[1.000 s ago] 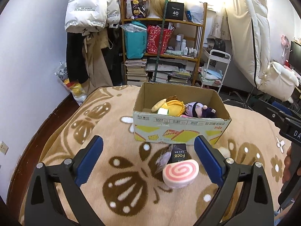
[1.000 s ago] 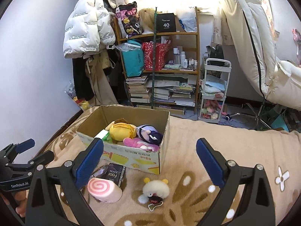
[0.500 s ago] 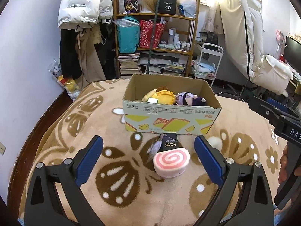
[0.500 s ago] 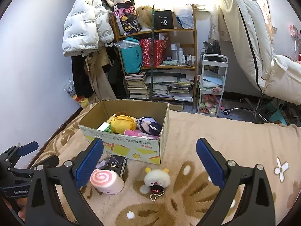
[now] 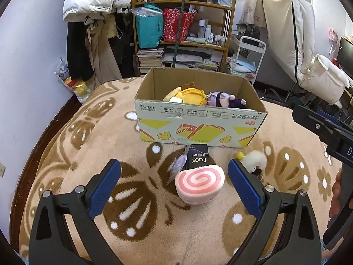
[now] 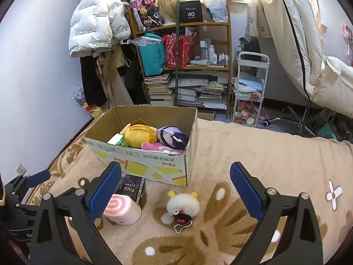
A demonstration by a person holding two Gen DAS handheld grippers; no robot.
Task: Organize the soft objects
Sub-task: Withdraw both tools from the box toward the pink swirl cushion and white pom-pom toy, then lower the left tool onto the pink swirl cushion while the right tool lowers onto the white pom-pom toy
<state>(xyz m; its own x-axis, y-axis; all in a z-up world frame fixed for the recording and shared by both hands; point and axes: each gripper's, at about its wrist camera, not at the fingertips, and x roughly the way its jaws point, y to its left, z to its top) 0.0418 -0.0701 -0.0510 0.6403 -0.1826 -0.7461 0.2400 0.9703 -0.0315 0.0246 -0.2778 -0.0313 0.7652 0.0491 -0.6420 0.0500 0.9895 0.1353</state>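
A cardboard box (image 5: 198,128) (image 6: 141,161) stands on the beige blanket and holds a yellow plush (image 5: 190,93) (image 6: 141,135) and a purple-haired doll (image 5: 222,102) (image 6: 173,138). In front of it lie a pink swirl-roll plush (image 5: 199,186) (image 6: 122,208), a black "Face" packet (image 5: 197,159) (image 6: 131,187) and a small white fluffy keychain plush (image 5: 253,161) (image 6: 182,206). My left gripper (image 5: 174,187) is open, with the roll plush between its fingers. My right gripper (image 6: 175,192) is open above the white plush.
The brown-patterned blanket (image 5: 110,154) covers a bed; its dark wooden edge runs along the left wall. Behind stand a cluttered shelf (image 6: 187,61), hanging coats (image 6: 97,28), a white cart (image 6: 249,92) and white bedding at the right.
Both grippers have dipped down and closer to the blanket. The roll plush now sits between the left fingers. Both stay open. No object has moved.
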